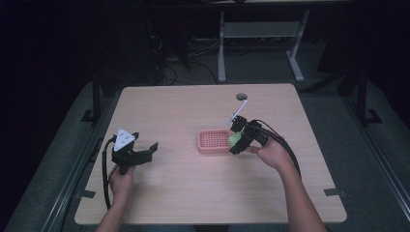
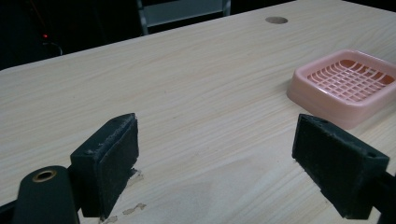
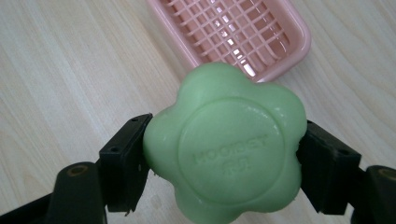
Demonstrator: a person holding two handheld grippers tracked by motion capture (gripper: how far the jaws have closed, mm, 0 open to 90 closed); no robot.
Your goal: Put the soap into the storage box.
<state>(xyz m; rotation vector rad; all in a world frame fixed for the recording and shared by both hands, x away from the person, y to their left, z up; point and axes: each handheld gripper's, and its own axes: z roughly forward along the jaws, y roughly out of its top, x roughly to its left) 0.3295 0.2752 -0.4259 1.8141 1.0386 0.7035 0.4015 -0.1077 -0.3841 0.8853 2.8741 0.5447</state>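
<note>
High view: a wooden table (image 1: 183, 193) holds a pink tray (image 1: 212, 141) near its middle. The right gripper (image 1: 235, 140), held in the person's right hand (image 1: 270, 153), grips a green soap (image 1: 234, 139) at the tray's right edge. The left gripper (image 1: 145, 152) sits well apart at the table's left, jaws spread wide.

Left gripper view: its wide-apart jaws frame bare table, with the tray off to the right.

Right gripper view: both jaws clamp the flower-shaped soap, above the table just beside the tray.
</note>
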